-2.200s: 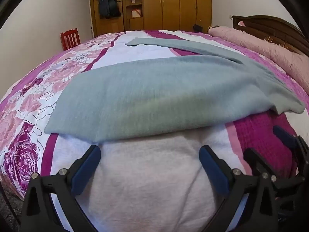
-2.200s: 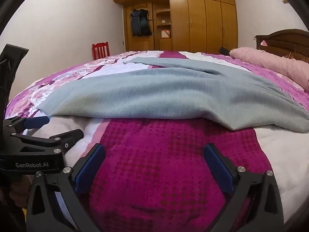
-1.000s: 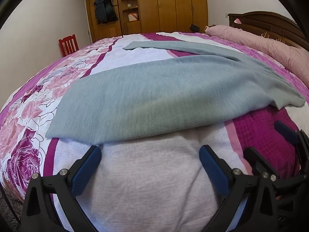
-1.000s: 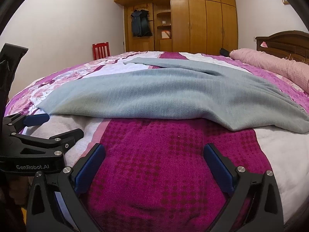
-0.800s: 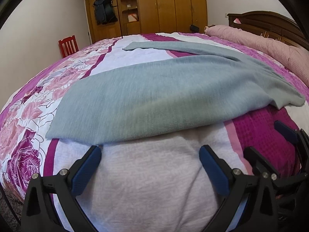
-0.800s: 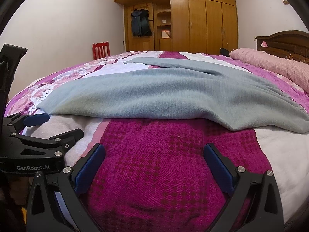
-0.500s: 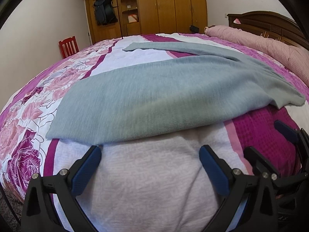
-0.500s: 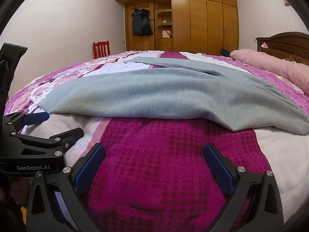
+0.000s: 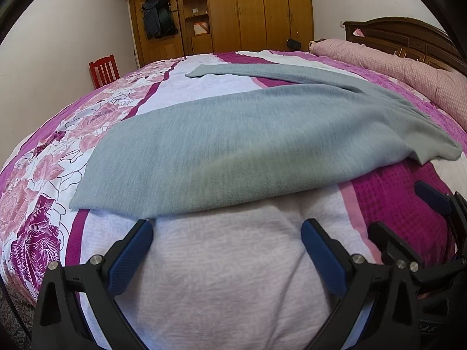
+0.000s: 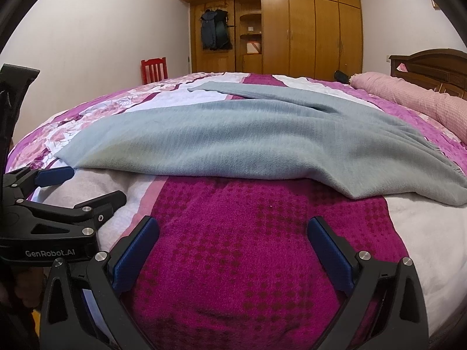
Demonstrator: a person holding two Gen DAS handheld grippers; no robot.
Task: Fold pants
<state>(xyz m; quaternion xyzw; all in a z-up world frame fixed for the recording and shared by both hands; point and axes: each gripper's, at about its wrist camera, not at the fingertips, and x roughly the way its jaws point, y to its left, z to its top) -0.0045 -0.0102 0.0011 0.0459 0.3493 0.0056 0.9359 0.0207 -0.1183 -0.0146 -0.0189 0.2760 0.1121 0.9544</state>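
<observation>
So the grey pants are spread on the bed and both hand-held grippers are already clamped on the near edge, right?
Not quite. The grey pants are spread on the bed, but both wrist views show the left hand-held gripper and right hand-held gripper open, short of the fabric.

A bed (image 10: 262,262) covered with a magenta, white and floral-patterned spread (image 9: 43,175) fills the near scene. A wooden wardrobe (image 10: 306,29) is set against the far wall, with dark garments (image 10: 216,30) hung on it. A red chair (image 10: 154,70) is placed at far left, a dark headboard (image 10: 432,67) at right. Plain pale walls (image 10: 102,29) are noted.
</observation>
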